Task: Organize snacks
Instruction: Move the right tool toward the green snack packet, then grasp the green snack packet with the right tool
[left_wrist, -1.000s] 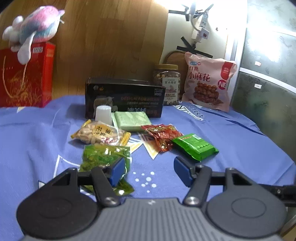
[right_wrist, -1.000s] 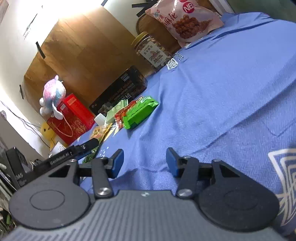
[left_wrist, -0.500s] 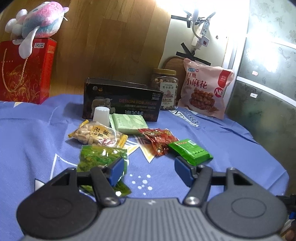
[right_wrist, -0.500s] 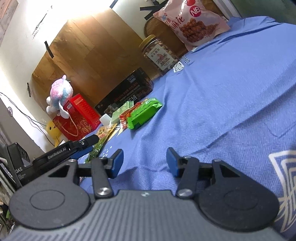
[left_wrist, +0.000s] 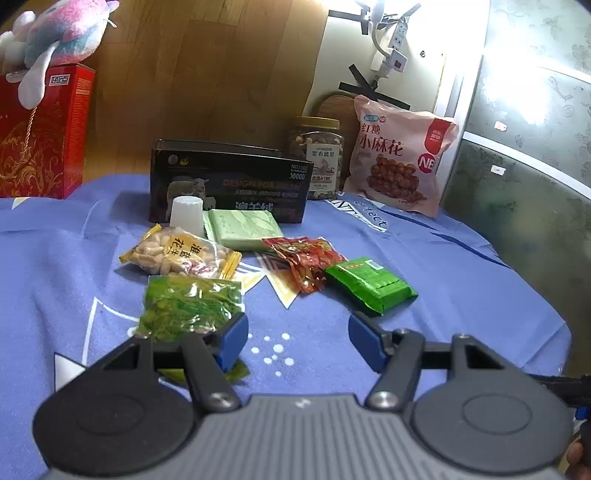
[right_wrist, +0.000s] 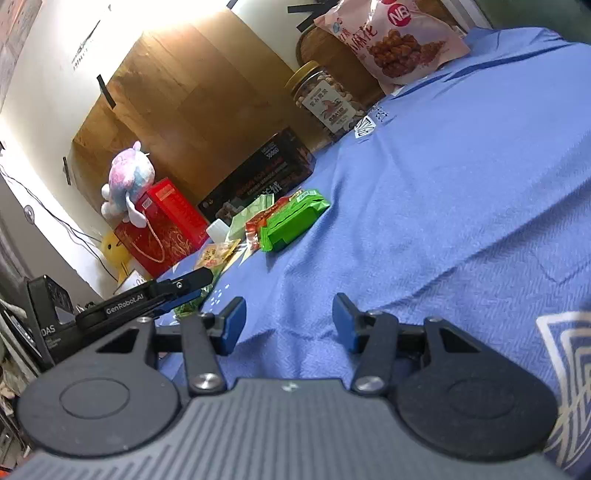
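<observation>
**Both grippers edge nearer the snack pile**

Since a second ago, the left hand-held gripper (left_wrist: 297, 338) has crept forward, jaws apart and empty, its left finger over the green pickle packet (left_wrist: 190, 308). Beyond lie the peanut packet (left_wrist: 179, 254), red packet (left_wrist: 304, 258) and green packet (left_wrist: 371, 284) on the blue-clothed desk (left_wrist: 443, 258). The right hand-held gripper (right_wrist: 288, 325) hovers spread and empty, well short of them.

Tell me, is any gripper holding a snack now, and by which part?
Nothing is held. The left gripper and the right gripper are both open, with only blue cloth between their fingers.
</observation>
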